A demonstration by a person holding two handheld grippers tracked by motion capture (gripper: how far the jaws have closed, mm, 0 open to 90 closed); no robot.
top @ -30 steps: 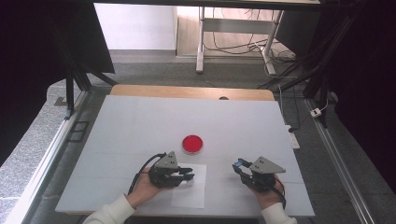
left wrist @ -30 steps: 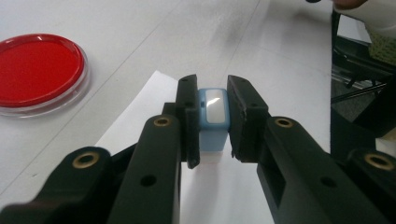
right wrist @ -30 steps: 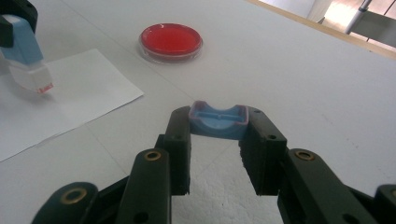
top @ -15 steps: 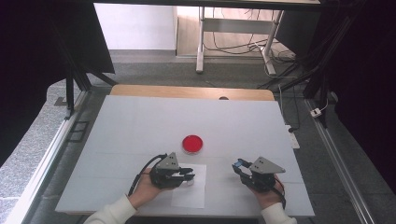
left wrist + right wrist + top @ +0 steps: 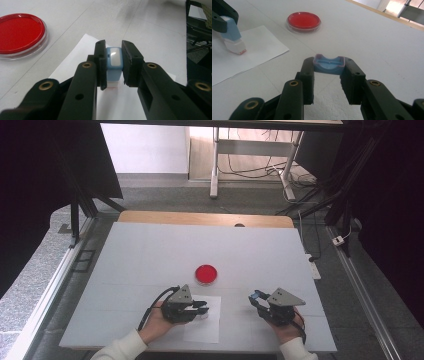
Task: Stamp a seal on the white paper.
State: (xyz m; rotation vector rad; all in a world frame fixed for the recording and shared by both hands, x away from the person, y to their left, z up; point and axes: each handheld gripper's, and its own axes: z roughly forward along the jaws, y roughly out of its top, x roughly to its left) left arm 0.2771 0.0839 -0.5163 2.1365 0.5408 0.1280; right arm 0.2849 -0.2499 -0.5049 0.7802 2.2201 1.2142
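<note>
Left gripper (image 5: pixel 199 308) sits at about 7 o'clock on the white table (image 5: pixel 150 255), its jaws pinched on a blue stamp (image 5: pixel 114 63) whose white base with a red-edged underside presses on the white paper sheet (image 5: pixel 207 327). Seen along that gripper's jaws, the stamp stands upright between the pads, touching both. Right gripper (image 5: pixel 256 298), at about 5 o'clock on the table and well apart from the left one, clamps a shallow blue cap (image 5: pixel 329 64), hollow side up, just above the table. Between the two and farther off, toward 12 o'clock from them, lies a round dish with red filling (image 5: pixel 206 274), apart from the paper
</note>
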